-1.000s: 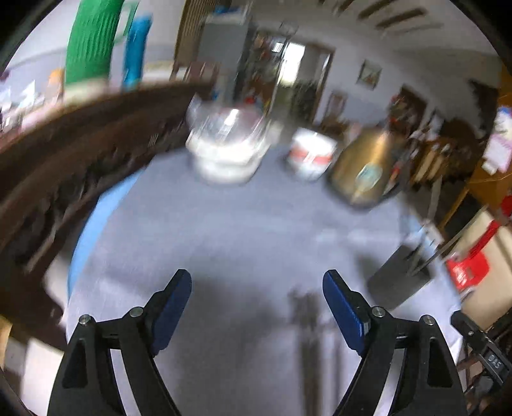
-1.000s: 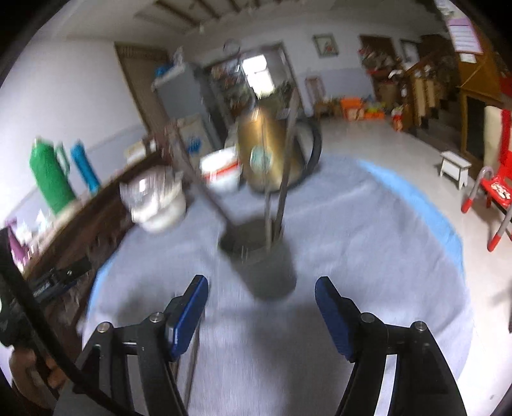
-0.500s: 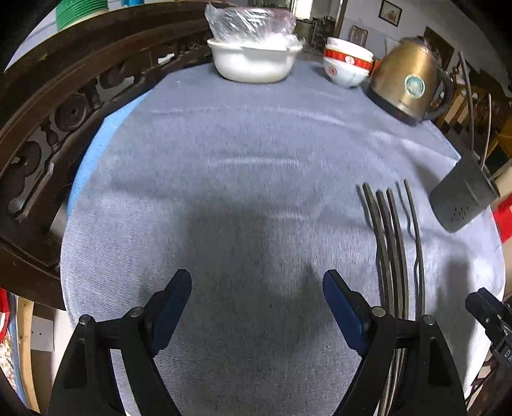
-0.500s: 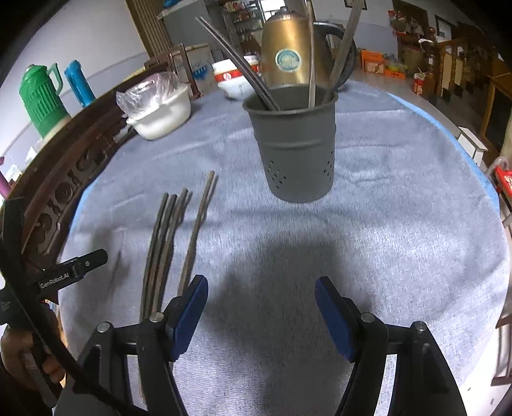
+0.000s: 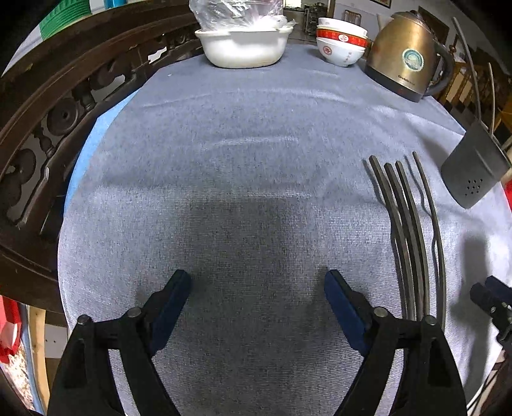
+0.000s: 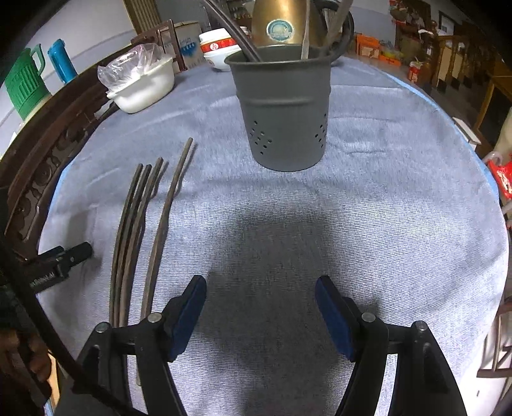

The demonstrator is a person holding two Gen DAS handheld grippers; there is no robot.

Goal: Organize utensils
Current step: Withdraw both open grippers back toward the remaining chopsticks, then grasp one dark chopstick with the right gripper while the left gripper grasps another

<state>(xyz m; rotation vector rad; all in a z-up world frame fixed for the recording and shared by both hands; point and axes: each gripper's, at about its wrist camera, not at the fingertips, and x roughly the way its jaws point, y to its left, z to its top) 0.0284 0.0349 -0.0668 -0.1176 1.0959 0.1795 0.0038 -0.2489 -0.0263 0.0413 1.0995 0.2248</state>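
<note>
While both grippers hovered open-jawed, four chopsticks (image 6: 137, 224) lay loose.
Left gripper (image 5: 257, 307) and right gripper (image 6: 260, 307) held nothing; the utensil holder (image 6: 281, 112) stood far.

Four chopsticks (image 6: 137, 230) flat on the cloth (image 6: 368, 198), left of the holder (image 6: 283, 108); kettle (image 6: 281, 22) behind.

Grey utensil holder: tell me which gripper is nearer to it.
Right. The right gripper faces the grey utensil holder straight ahead; the left gripper has the holder far off to its right, beyond the chopsticks.
</note>
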